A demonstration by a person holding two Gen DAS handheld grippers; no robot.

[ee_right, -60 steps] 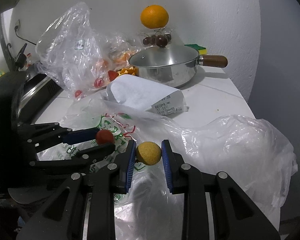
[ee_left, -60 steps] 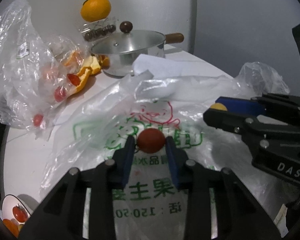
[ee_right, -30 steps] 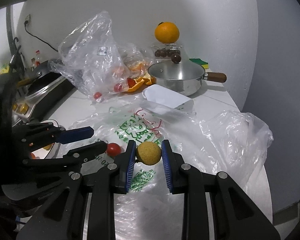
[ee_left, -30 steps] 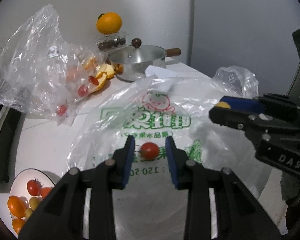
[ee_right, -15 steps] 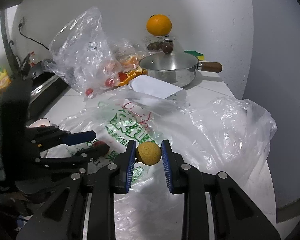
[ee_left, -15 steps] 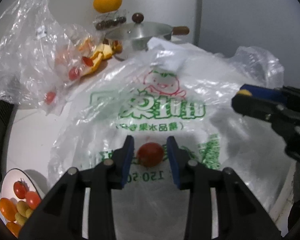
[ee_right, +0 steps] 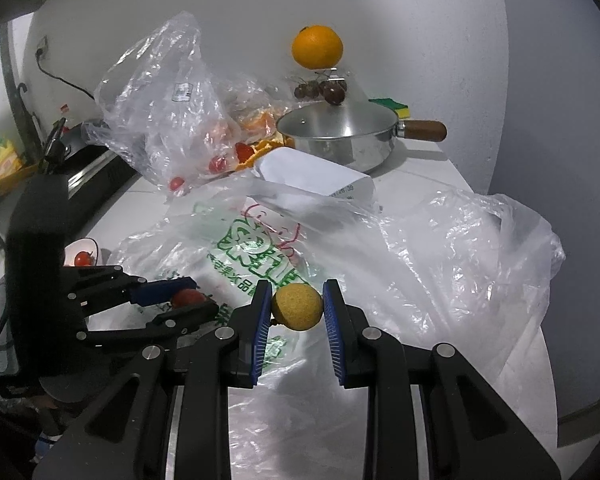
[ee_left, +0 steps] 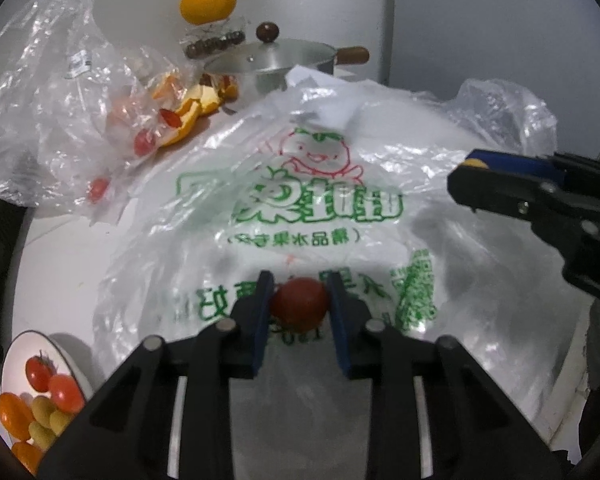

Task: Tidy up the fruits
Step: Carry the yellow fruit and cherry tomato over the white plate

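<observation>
two grippers pinching fruit: left gripper [ee_left: 300, 308] squeezing soft red tomato [ee_left: 299, 308], right gripper [ee_right: 297, 307] squeezing small yellow fruit [ee_right: 297, 306]. both looking light, squishy; holding gently at middle.

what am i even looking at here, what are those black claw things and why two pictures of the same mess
Those are two handheld grippers, one in each of a person's hands; no robot arm. Each carries a fisheye camera looking along its fingers, so you get one picture per gripper. The left gripper pinches a small red cherry tomato; the right gripper pinches a small round yellow fruit. Beneath them lies a crumpled white plastic shopping bag with green print. Behind are a clear plastic bag holding tomatoes, a lidded steel pan with a wooden handle and a round orange. A white plate of small fruits sits at lower left.
</observation>
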